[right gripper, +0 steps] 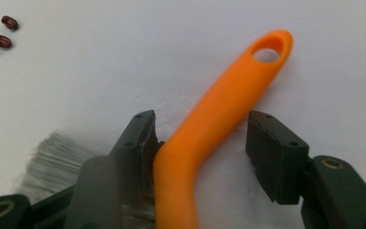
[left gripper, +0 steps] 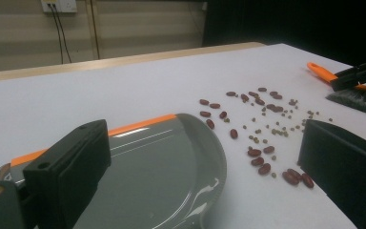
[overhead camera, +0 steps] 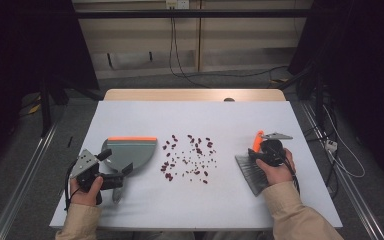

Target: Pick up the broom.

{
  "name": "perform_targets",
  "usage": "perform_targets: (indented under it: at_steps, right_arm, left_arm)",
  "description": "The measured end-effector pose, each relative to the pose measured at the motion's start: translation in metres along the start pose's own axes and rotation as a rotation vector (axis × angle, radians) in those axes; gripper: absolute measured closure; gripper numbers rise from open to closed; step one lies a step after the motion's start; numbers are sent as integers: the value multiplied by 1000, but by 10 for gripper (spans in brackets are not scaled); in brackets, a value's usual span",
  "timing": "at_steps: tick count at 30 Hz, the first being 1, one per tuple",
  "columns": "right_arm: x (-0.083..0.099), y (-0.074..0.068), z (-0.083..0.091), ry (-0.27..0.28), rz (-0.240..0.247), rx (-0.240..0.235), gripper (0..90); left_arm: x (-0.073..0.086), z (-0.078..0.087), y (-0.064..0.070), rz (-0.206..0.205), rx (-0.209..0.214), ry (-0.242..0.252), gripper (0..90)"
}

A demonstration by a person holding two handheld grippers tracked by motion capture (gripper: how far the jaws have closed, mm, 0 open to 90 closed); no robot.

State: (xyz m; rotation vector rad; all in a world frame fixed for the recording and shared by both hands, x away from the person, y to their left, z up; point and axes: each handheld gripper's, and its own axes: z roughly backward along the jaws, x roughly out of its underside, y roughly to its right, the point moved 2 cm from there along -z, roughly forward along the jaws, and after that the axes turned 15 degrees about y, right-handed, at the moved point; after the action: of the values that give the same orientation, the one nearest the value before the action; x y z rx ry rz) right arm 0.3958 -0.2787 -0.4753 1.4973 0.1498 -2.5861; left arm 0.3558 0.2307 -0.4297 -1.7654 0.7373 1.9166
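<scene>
Your left gripper [overhead camera: 114, 169] sits near the tabletop's left front corner, jaws wide and holding nothing; in the left gripper view they straddle the near part of the dustpan [left gripper: 162, 171] without touching it that I can see. The dustpan lies flat, left of centre, its orange strip [overhead camera: 132, 139] toward the far edge and its rounded side toward the beans; it is not gripped.

The beans [overhead camera: 190, 157] are scattered loose across the middle of the tabletop, between dustpan and brush; red ones mixed with small greenish ones; the nearest lie just beside the dustpan's rim [left gripper: 221, 162]; none are inside it as far as the left gripper view shows.

Your right gripper [overhead camera: 264, 150] is over the brush near the right edge; in the right gripper view the jaws are partly spread around the orange handle [right gripper: 219, 124]; one jaw looks to be touching it, the other stands clear; so not clamped. The bristles [overhead camera: 252, 172] point toward the front edge, flat on the tabletop; the handle tip with its hole points toward the far edge.

My read on progress: barely begun; both tools flat on the table, no bean swept. What's left: close on the handle; take hold of the dustpan; sweep the beans leftward into it.
</scene>
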Motion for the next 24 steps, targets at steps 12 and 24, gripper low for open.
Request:
perform_targets:
  at_steps: [12,24]
  right_arm:
    - [-13,-9,-5,-93,8,-141,695]
    - [-12,-11,-3,-116,101,-139,631]
  left_arm:
    - [1,-1,0,8,5,-5,34]
    - [2,-1,1,9,6,-10,34]
